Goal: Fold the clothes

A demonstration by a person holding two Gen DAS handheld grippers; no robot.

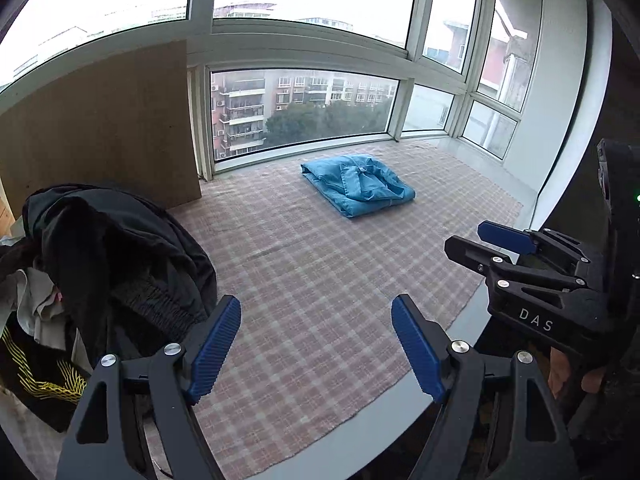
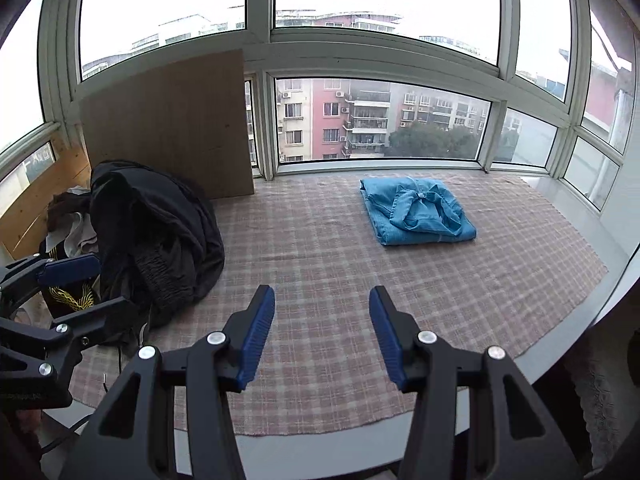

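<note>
A folded blue denim garment (image 1: pixel 358 184) (image 2: pixel 416 210) lies on the checked cloth (image 1: pixel 320 280) (image 2: pixel 340 280) near the window. A heap of unfolded clothes, topped by a black jacket (image 1: pixel 116 248) (image 2: pixel 160 232), sits at the left. My left gripper (image 1: pixel 316 340) is open over the cloth's near edge, nothing between its blue pads. My right gripper (image 2: pixel 322 328) is also open and empty above the cloth's front part. In the left wrist view the right gripper (image 1: pixel 484 240) shows at the right; in the right wrist view the left gripper (image 2: pixel 92 280) shows beside the heap.
A brown board (image 1: pixel 100 128) (image 2: pixel 172 128) leans against the window behind the heap. Large windows (image 2: pixel 380 120) bound the far side. The white sill surface (image 2: pixel 340 452) runs along the cloth's near edge. Wooden planks (image 2: pixel 44 200) stand at the far left.
</note>
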